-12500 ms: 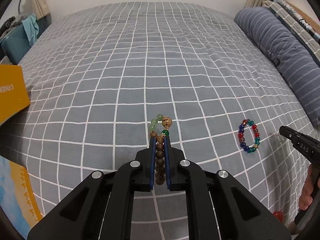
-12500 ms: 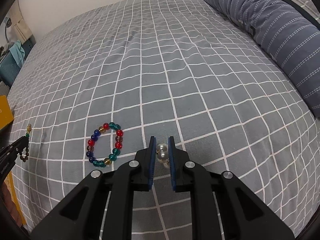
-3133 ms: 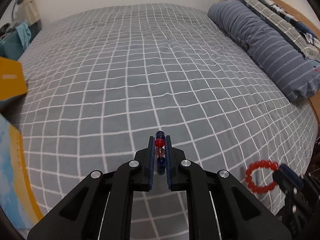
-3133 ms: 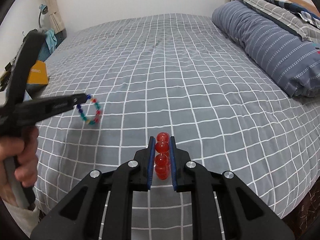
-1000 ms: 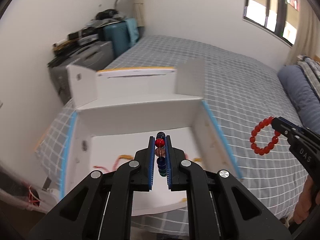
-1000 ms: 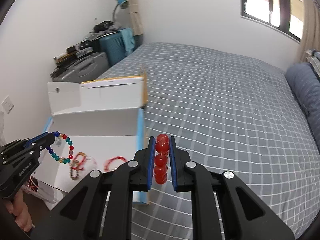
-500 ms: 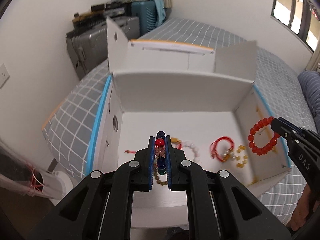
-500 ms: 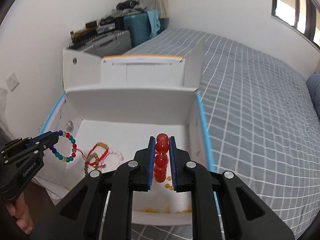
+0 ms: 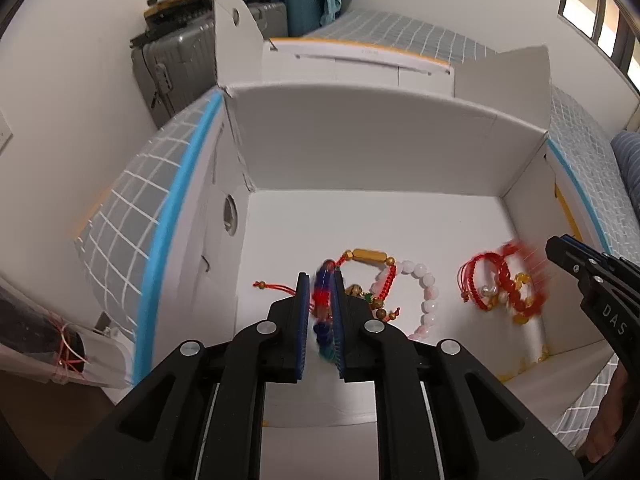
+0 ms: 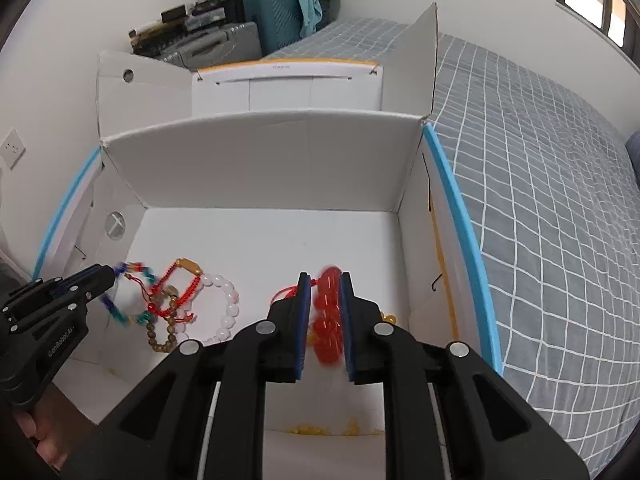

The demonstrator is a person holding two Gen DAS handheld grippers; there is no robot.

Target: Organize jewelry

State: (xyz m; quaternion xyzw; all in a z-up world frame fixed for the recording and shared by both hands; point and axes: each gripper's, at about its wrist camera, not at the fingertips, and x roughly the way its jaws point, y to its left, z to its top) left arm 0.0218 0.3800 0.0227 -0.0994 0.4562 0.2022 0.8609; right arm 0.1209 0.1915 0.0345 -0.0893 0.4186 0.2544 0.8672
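You're poising both grippers over the white cardboard box (image 9: 360, 148). Left gripper (image 9: 320, 312), jaws parting, multicolored bead bracelet (image 9: 322, 300) blurring between them. Right gripper (image 10: 324, 312), jaws also parting, red bead bracelet (image 10: 328, 316) blurring between. Inside beyond: one pink bead bracelet (image 9: 424, 296), several tangled red cord bracelets, uncountable.

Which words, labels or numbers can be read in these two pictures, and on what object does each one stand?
"DAS": on the black body of the right hand-held gripper, then cut off by the picture edge.
"GenRobot.AI": on the body of the left hand-held gripper.
Small grey print on the far flap of the white cardboard box: too small to read.
No other text shows.
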